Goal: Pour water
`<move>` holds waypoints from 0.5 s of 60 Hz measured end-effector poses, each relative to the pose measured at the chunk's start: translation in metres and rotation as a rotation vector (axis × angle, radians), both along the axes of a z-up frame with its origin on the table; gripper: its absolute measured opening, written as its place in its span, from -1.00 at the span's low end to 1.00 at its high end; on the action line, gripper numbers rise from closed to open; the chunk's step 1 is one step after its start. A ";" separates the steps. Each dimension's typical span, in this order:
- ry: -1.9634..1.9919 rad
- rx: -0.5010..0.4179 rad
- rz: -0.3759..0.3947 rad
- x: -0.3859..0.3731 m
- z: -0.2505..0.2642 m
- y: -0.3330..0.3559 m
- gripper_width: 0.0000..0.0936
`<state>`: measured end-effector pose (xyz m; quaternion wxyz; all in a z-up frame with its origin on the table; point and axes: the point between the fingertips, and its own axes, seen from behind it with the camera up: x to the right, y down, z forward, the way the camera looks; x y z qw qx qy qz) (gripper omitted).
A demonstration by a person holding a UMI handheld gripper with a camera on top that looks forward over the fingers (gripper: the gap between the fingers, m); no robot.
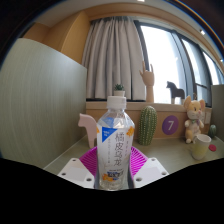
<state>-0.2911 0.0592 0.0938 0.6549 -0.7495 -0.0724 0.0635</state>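
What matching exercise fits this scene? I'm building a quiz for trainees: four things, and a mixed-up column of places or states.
Things:
1. water bottle
2. green cactus
3. black horse figure
4. purple "7" block

Descriptions:
A. on the windowsill, against the glass
B. held upright in the gripper
C. just beside the bottle, beyond the fingers
D. past the cactus, below the horse

Pairs: 1-B, 2-C, 3-A, 4-D

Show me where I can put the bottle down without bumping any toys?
The bottle sits between the gripper fingers. Bare table lies beyond the fingers, between the green cactus and the cup. By the window it is crowded: cactus, purple ball, cat figure.
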 end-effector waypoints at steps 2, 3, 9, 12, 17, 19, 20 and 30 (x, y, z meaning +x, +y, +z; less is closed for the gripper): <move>0.021 0.001 -0.004 0.005 0.001 -0.001 -0.24; 0.029 0.001 0.000 0.004 0.001 -0.001 -0.25; 0.056 -0.004 0.008 0.003 0.002 -0.001 -0.24; 0.051 -0.014 0.018 0.008 0.001 0.001 -0.24; 0.118 -0.042 -0.015 0.009 0.006 0.001 -0.24; 0.172 -0.042 -0.021 0.011 0.012 0.003 -0.24; 0.206 -0.042 -0.025 0.017 0.016 0.004 -0.24; 0.601 -0.052 -0.040 0.086 0.044 0.032 -0.24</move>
